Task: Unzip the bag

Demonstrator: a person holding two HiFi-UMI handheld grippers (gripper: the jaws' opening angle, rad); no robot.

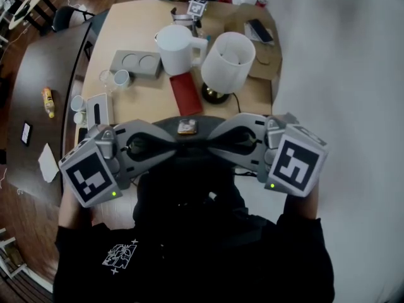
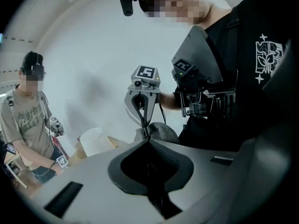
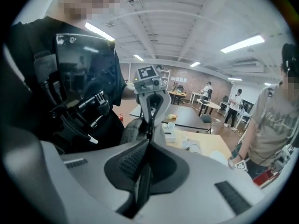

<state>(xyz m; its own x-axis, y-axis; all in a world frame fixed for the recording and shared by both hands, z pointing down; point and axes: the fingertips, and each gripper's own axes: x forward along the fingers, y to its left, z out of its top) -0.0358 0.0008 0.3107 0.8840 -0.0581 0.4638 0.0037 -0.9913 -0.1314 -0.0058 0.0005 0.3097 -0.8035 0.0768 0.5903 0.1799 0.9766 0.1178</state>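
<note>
The bag (image 1: 186, 188), a dark shape at the lower centre of the head view, sits close against the person's black shirt (image 1: 208, 264) at the near edge of a pale wooden surface (image 1: 126, 30). Its outline is hard to separate from the clothing. A small tan tag (image 1: 187, 127) shows at its top edge.

The left tool (image 1: 178, 145) and the right tool (image 1: 211, 145) point inward from either side and meet tip to tip just over the bag's top, each with its jaws pressed together. Each tool's own view shows the other head-on, above a rounded grey bulge (image 2: 161, 132) that is probably the bag's top. Whether either tool has nipped a zip pull or a fold of cloth cannot be made out, and no zip is plainly visible.

In the upper half of the head view stand a white jug (image 1: 173, 49), a lamp (image 1: 227, 59) with a white shade and a red notebook (image 1: 186, 95), all apart from the work.

The unzipping appears not yet begun. To do it well, one tool would best pin the fabric beside the zip's closed end. The other would take the pull tab squarely and draw it along the line of the teeth, not upward. The cloth should stay taut so the slider neither snags nor drags the whole bag with it.
</note>
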